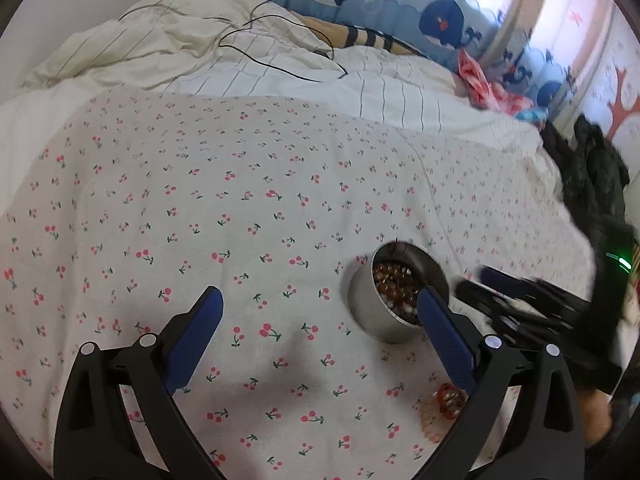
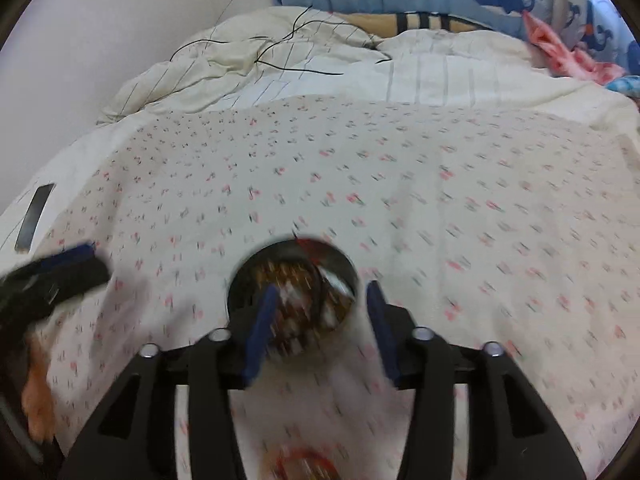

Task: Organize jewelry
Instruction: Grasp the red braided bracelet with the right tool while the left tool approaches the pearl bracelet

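Left gripper (image 1: 320, 336) hangs open over the cherry-print sheet (image 1: 240, 208); tin (image 1: 394, 300) of beads sits right, a red bracelet (image 1: 450, 400) (still loose) nearer. Right gripper (image 2: 320, 324) gapes empty above that tin (image 2: 292, 276); one piece seemingly remains.

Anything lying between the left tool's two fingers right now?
No. In the left wrist view the left tool is open over bare cherry-print sheet; the metal tin sits by its right finger.
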